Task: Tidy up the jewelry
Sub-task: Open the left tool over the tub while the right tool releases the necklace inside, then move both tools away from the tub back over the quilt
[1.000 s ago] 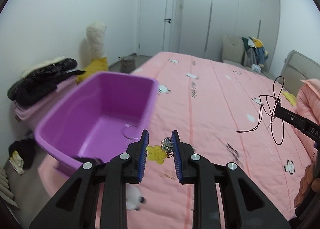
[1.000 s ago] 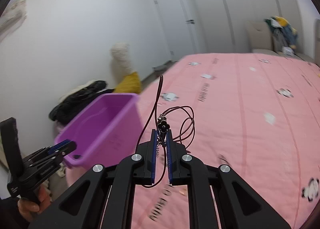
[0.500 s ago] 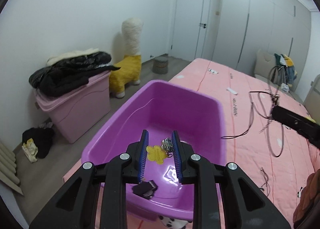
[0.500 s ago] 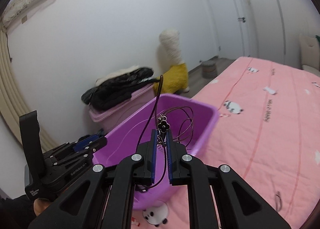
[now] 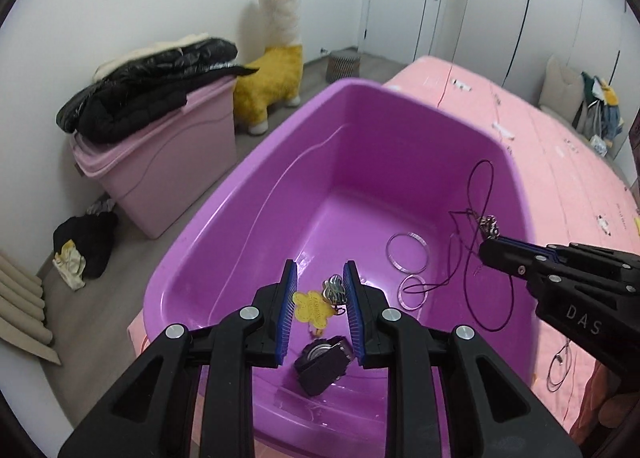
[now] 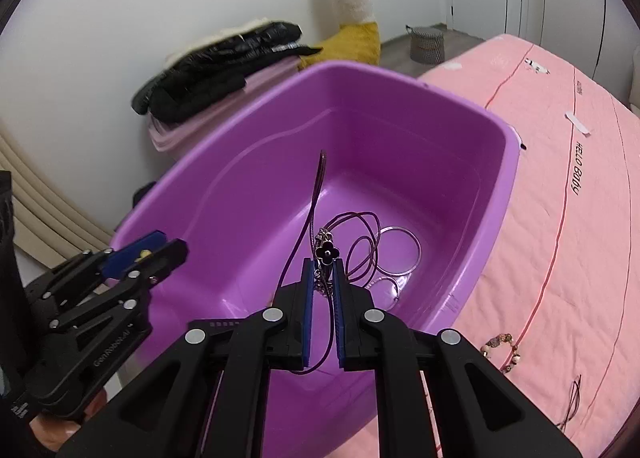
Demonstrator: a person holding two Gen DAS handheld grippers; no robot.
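Note:
A purple plastic tub (image 5: pixel 360 106) (image 6: pixel 400 98) stands on the pink bed. My left gripper (image 5: pixel 318 284) hangs over its near end, shut on a yellow flower tag with silver charms (image 5: pixel 314 306). My right gripper (image 6: pixel 322 270) is over the tub, shut on a dark cord necklace with a black flower pendant (image 6: pixel 328 254); the cord loops hang down. In the left wrist view the right gripper (image 5: pixel 486 250) comes in from the right with the necklace (image 5: pixel 476 194). Two clear bangles (image 5: pixel 408 252) (image 6: pixel 398 252) and a black watch (image 5: pixel 322 364) lie in the tub.
A pink storage box (image 5: pixel 168 162) with black jackets on top (image 5: pixel 148 90) stands left of the tub, beside a plush alpaca (image 5: pixel 280 58). A beaded bracelet (image 6: pixel 500 350) and thin cords (image 5: pixel 560 366) lie on the pink bedspread (image 6: pixel 560 218).
Both grippers swung from over the bed to above the purple tub, still holding their pieces. The tub now fills both views.

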